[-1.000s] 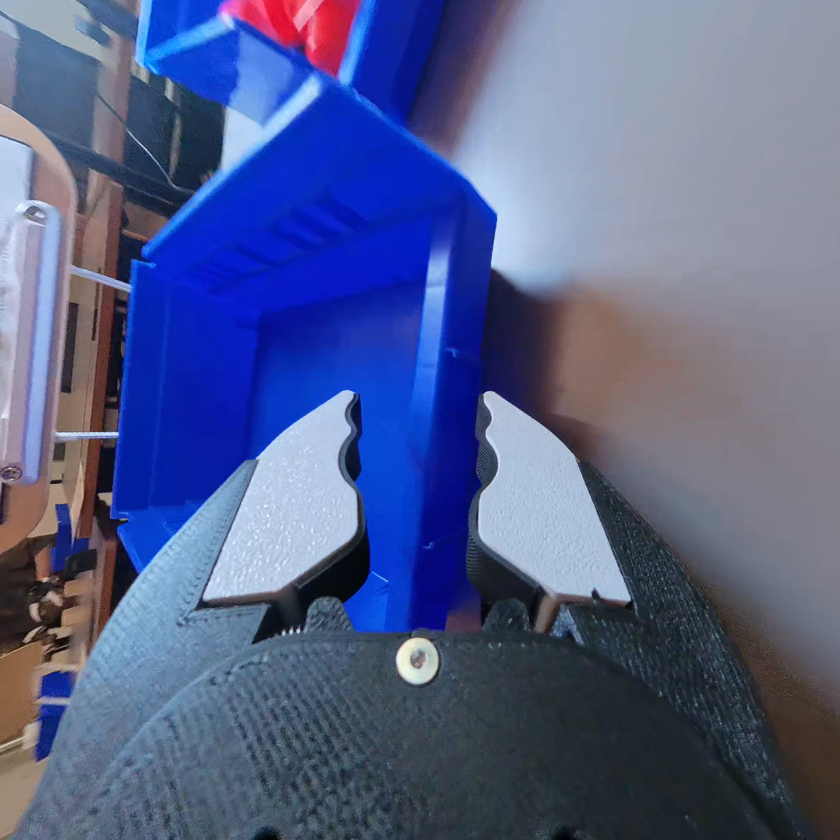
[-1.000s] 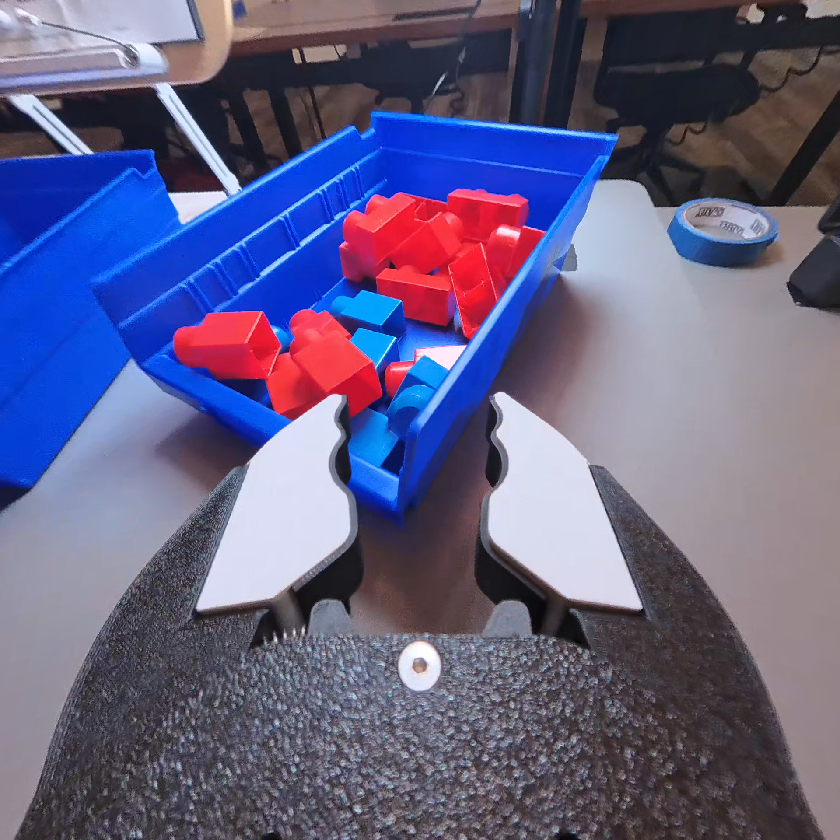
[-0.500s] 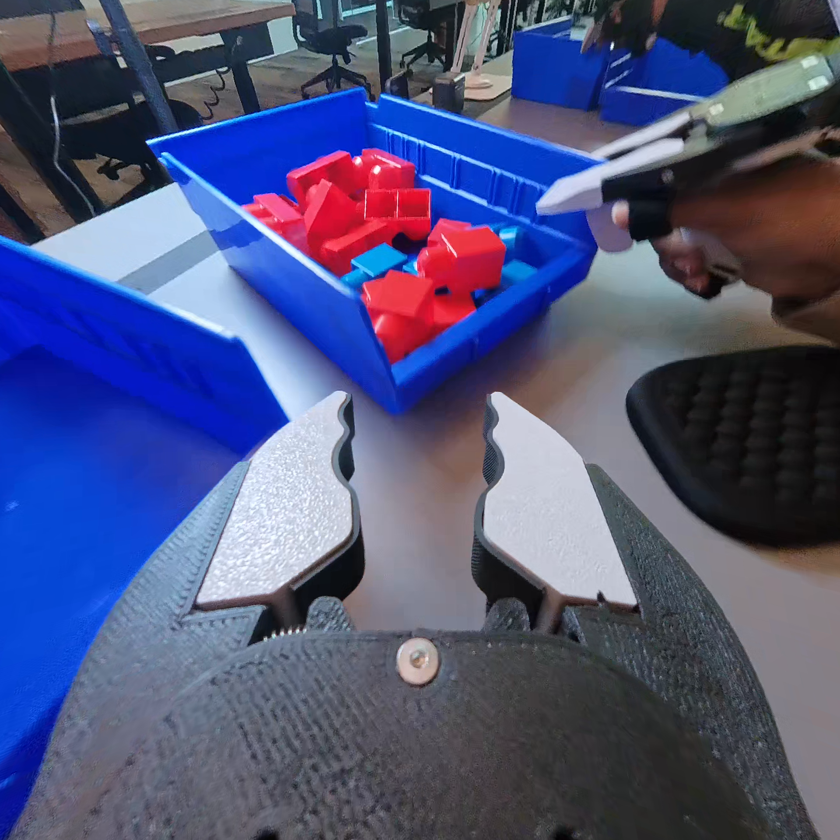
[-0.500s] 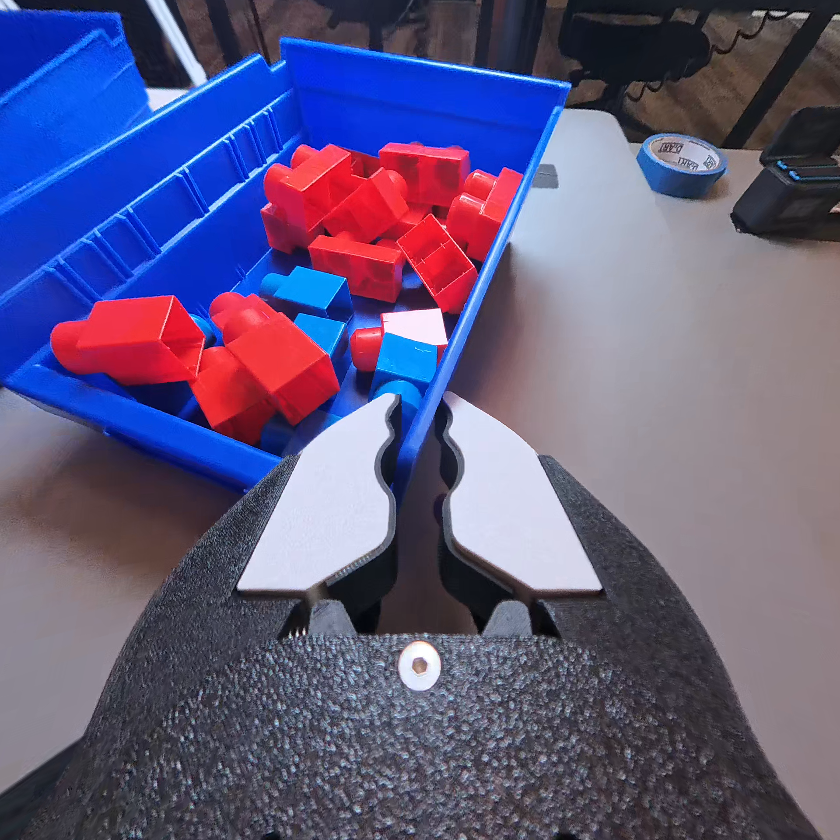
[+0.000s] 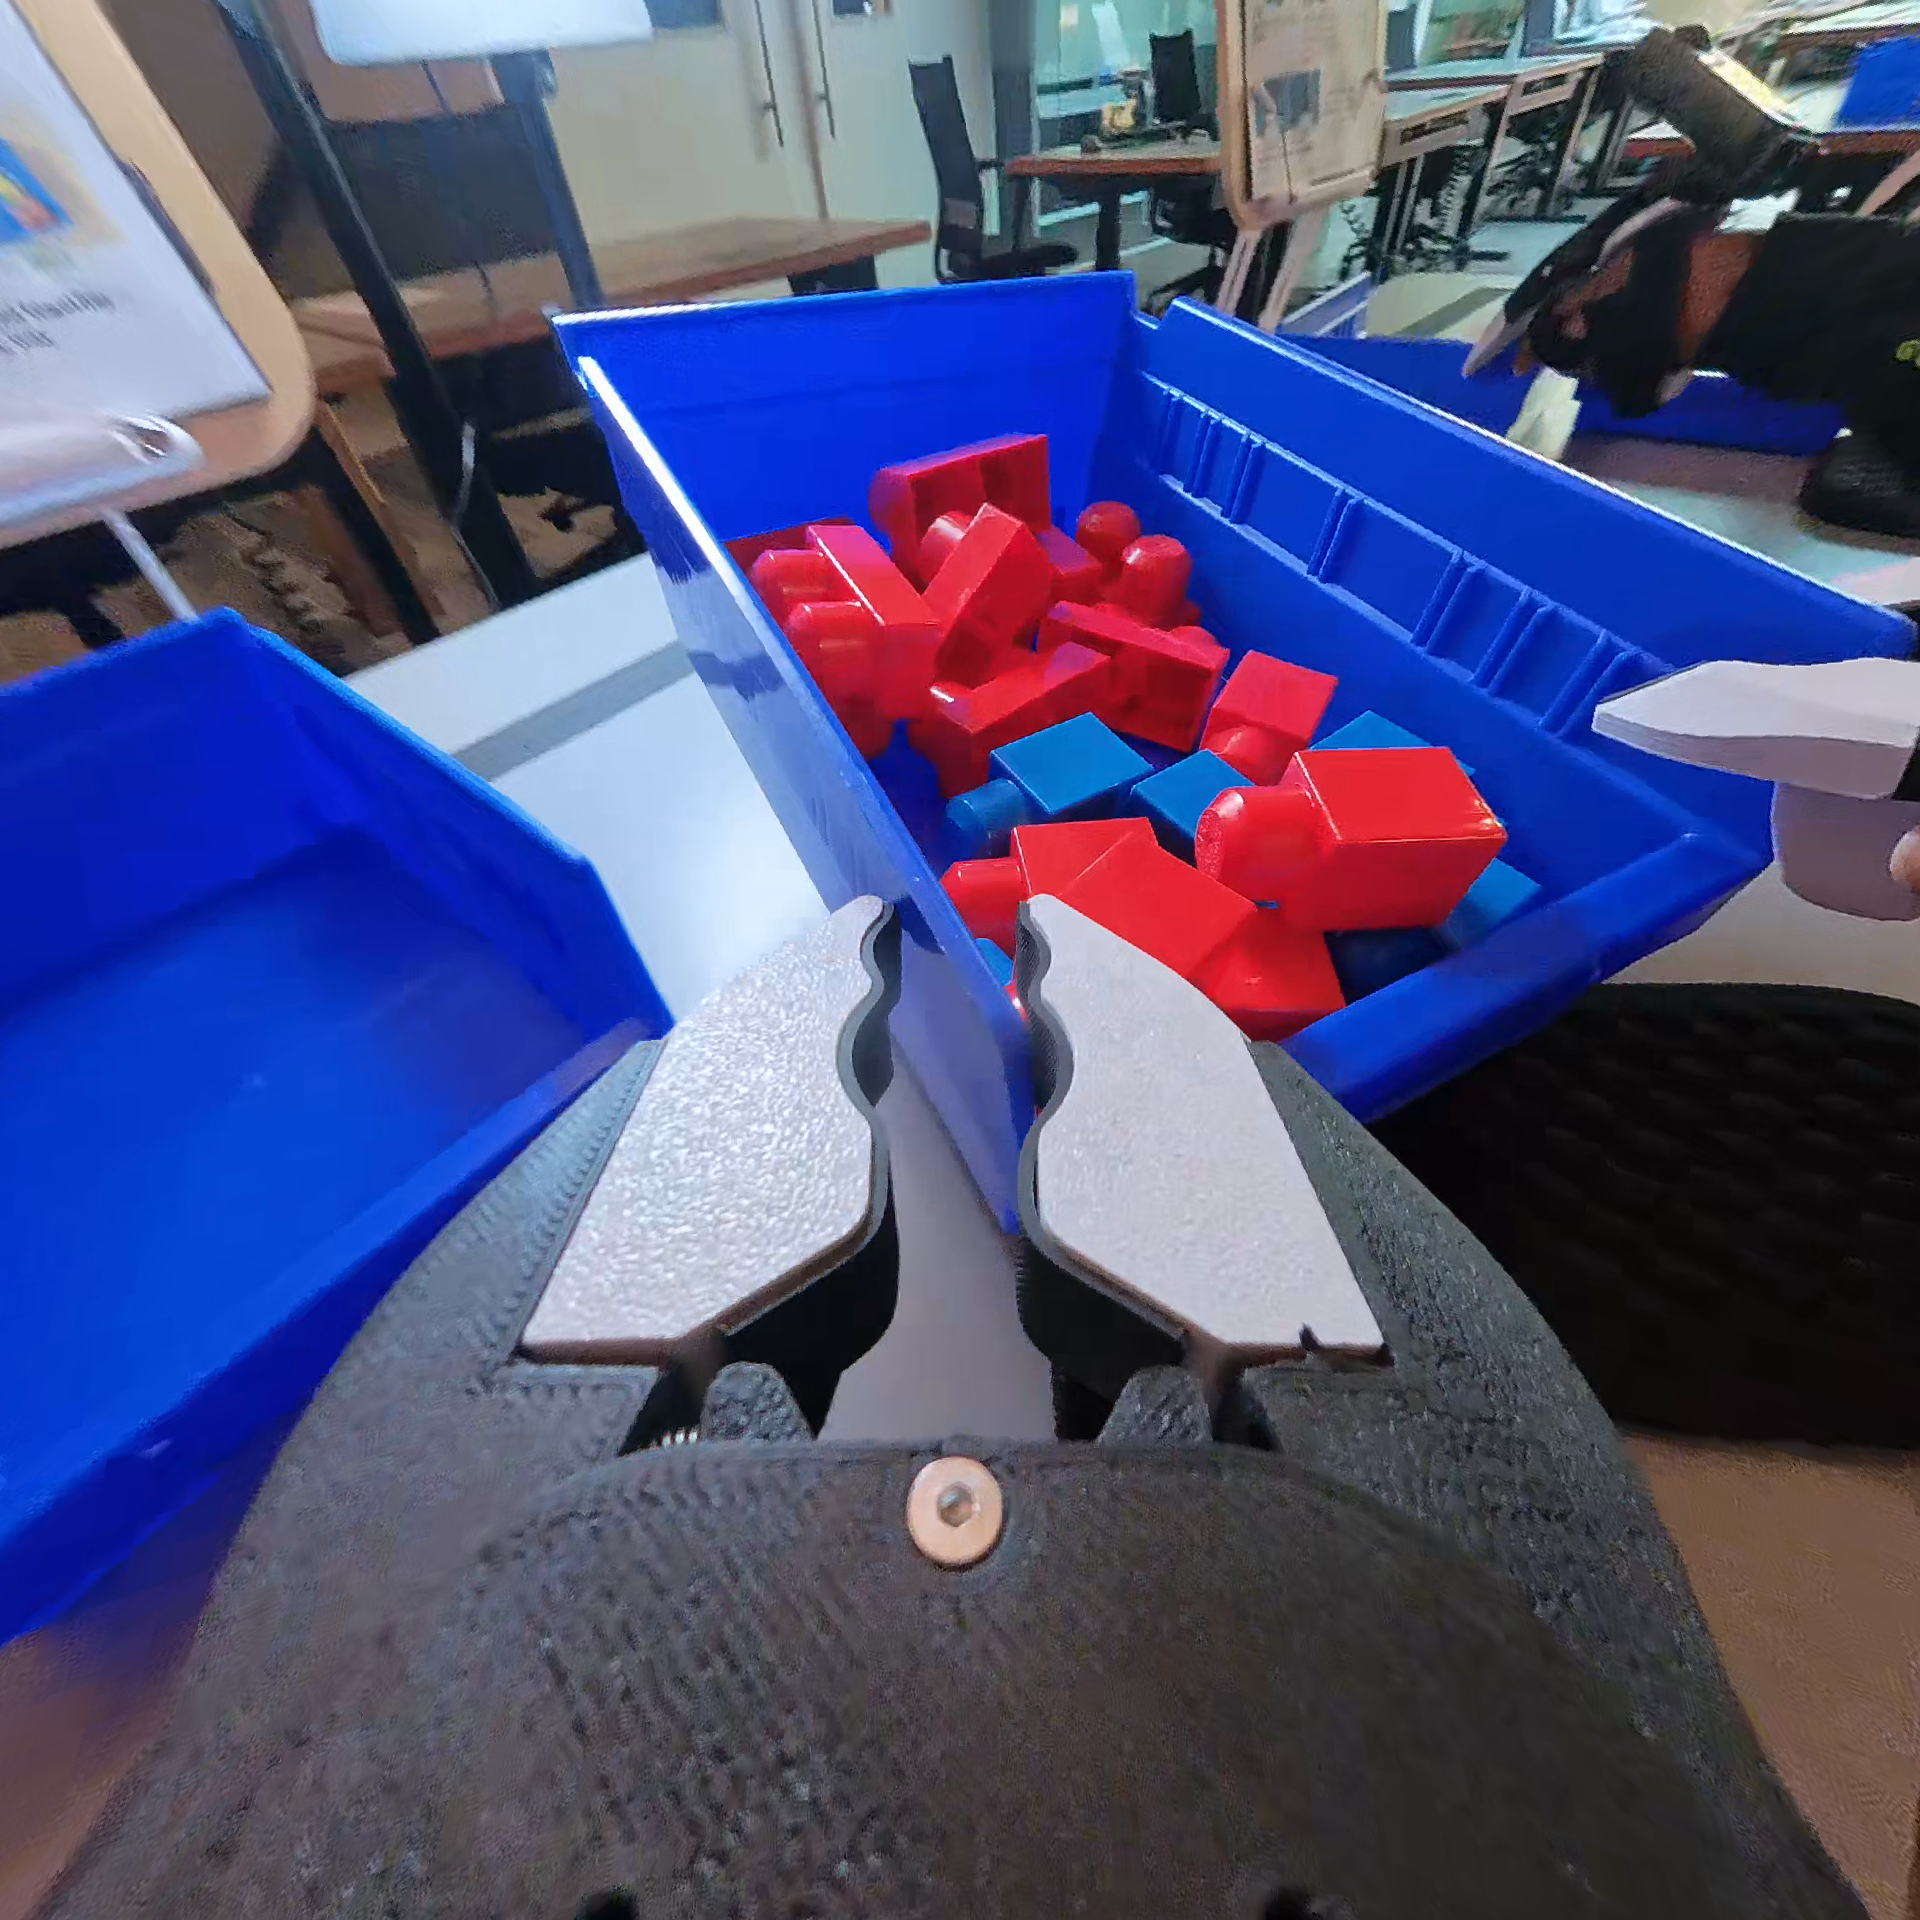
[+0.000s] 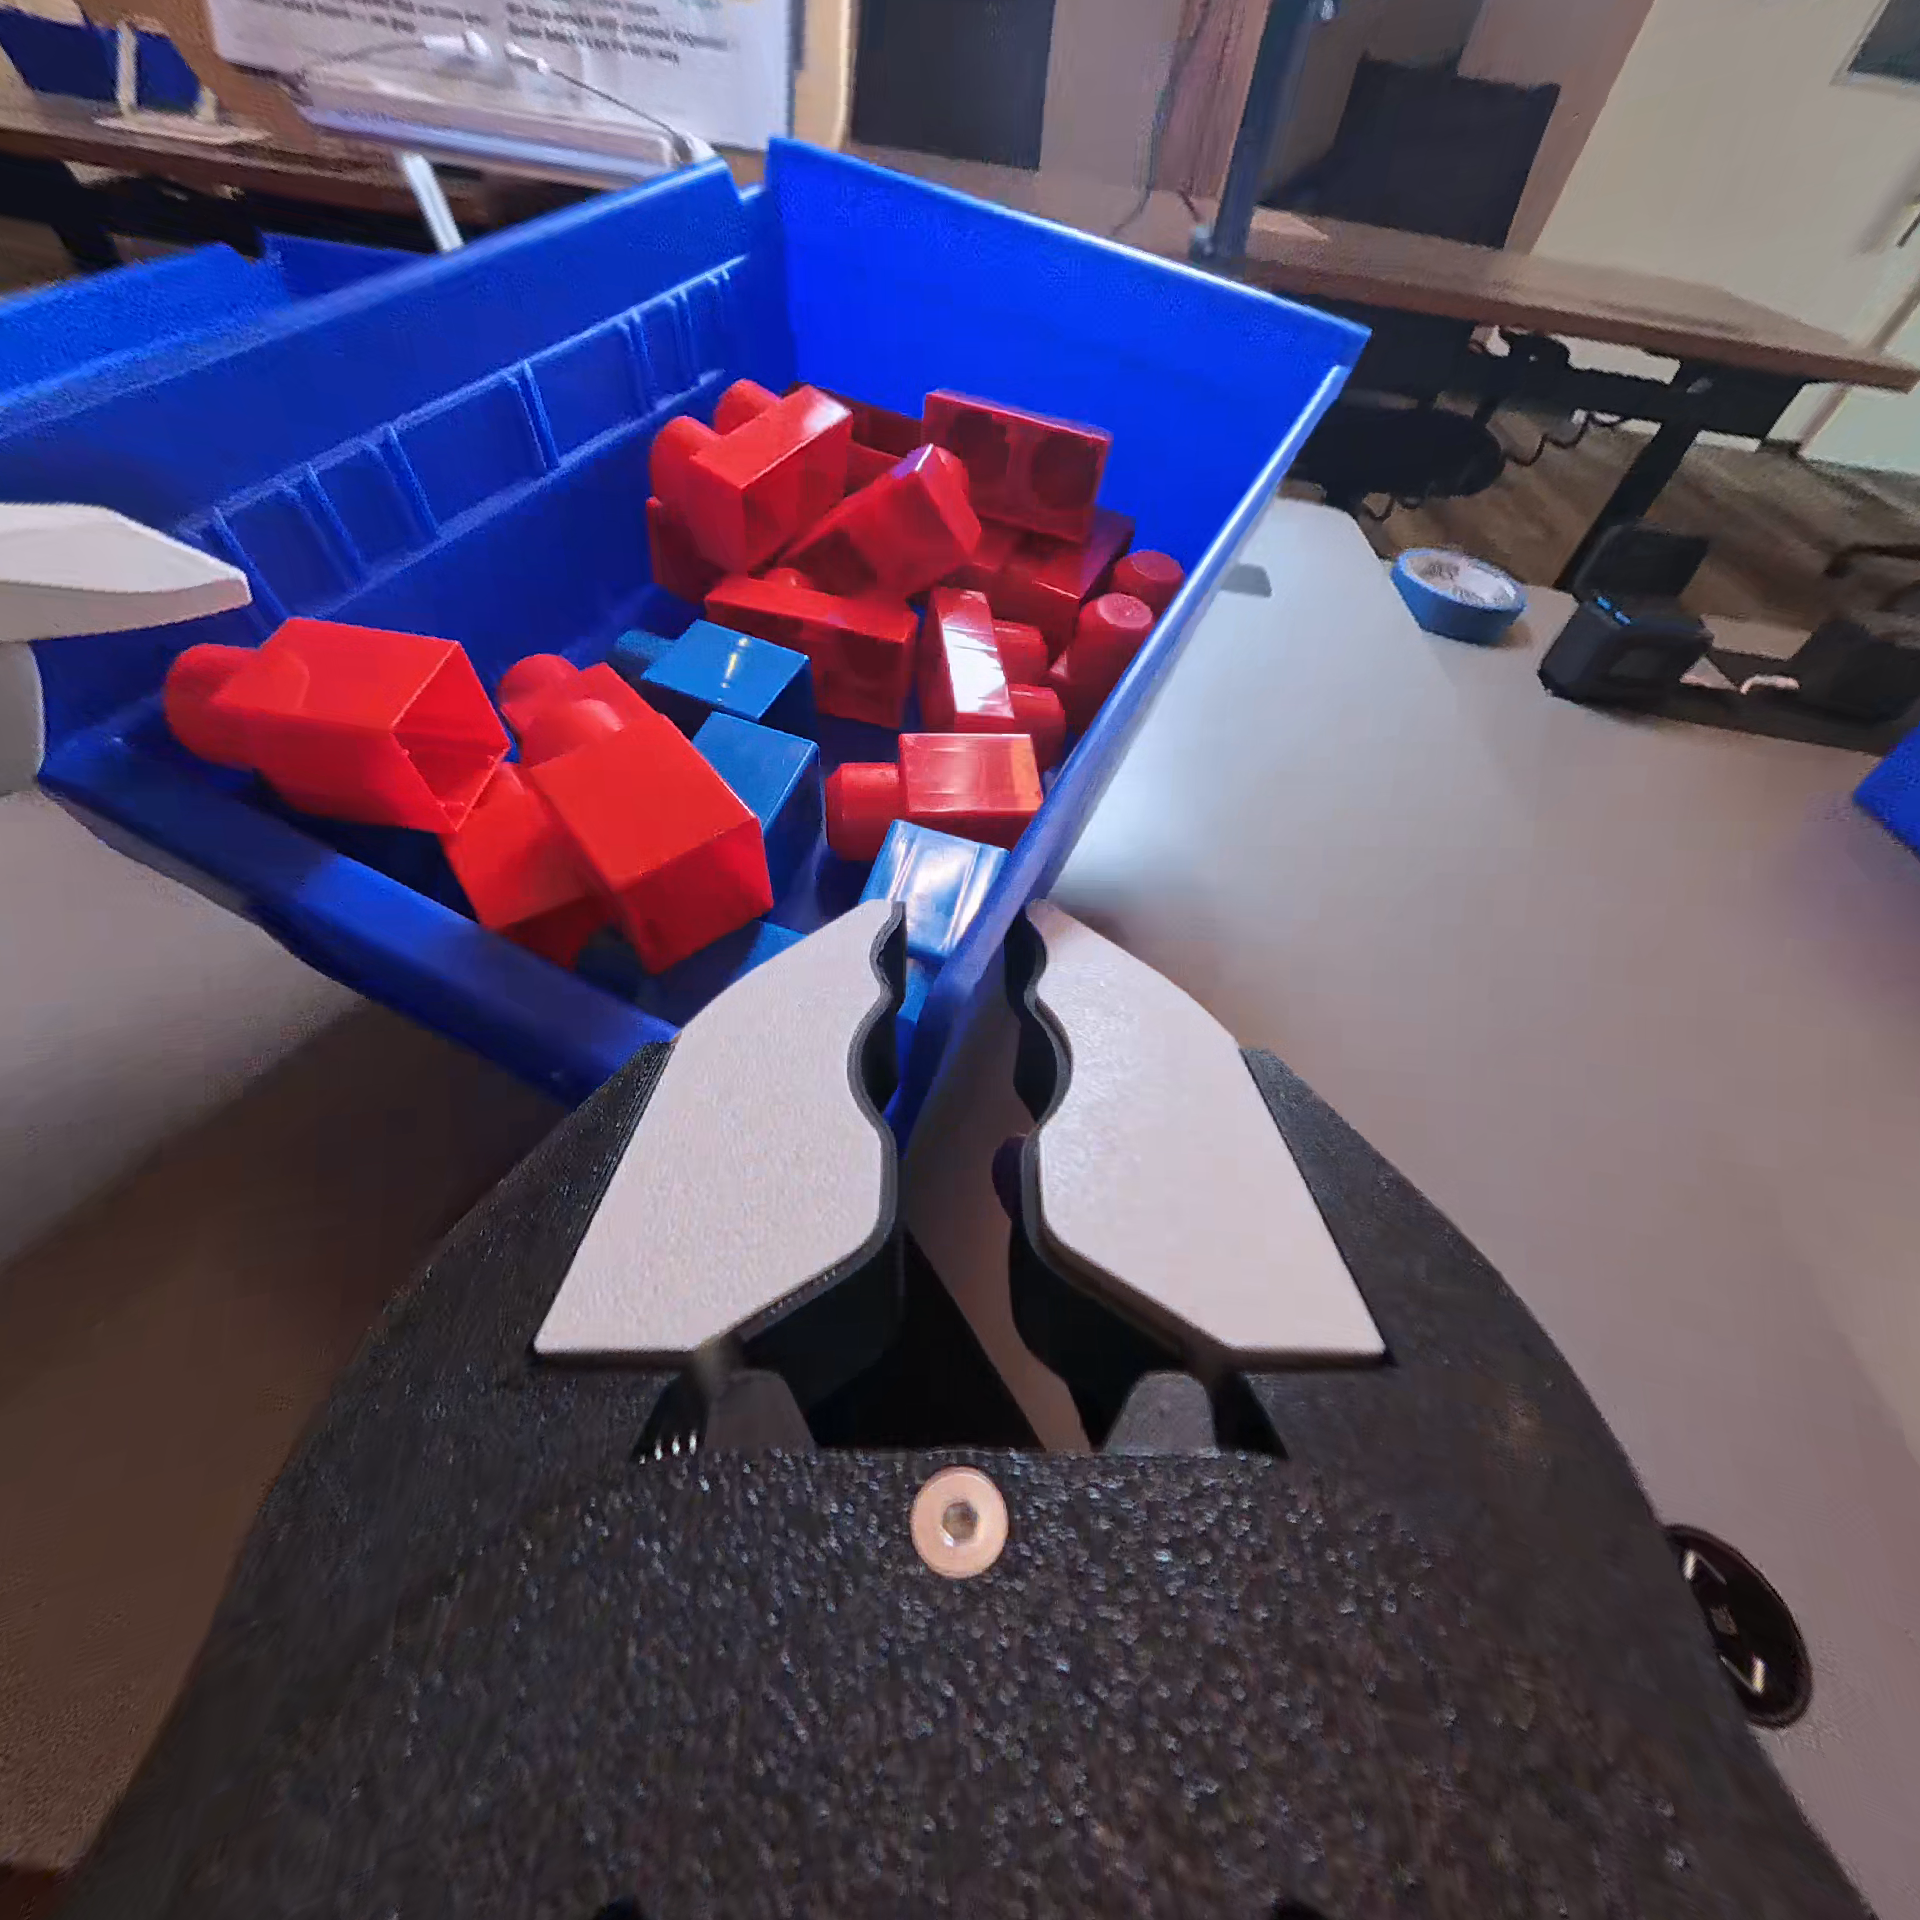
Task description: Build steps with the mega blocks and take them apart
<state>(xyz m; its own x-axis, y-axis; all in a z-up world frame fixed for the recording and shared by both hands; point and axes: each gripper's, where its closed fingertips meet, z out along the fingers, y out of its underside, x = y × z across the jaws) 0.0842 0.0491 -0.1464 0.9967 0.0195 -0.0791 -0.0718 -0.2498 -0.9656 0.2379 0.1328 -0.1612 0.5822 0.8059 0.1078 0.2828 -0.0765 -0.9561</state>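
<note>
Half a second ago the left gripper [image 5: 954,940] stood wide open over bare counter [image 6: 1455,935]; now its jaws are closed on the near side wall of the blue bin [image 5: 1351,520], one finger inside, one outside. The right gripper [image 6: 951,925] grips the opposite wall as before, jaws nearly together. The bin looks tilted, its far end higher. The mega blocks [image 5: 1091,665], red and blue, lie piled inside it, in the centre of both views. An empty second blue bin [image 5: 260,987] sits at lower left. A blue tape roll [image 6: 1460,592] at upper right carries print too small to read.
</note>
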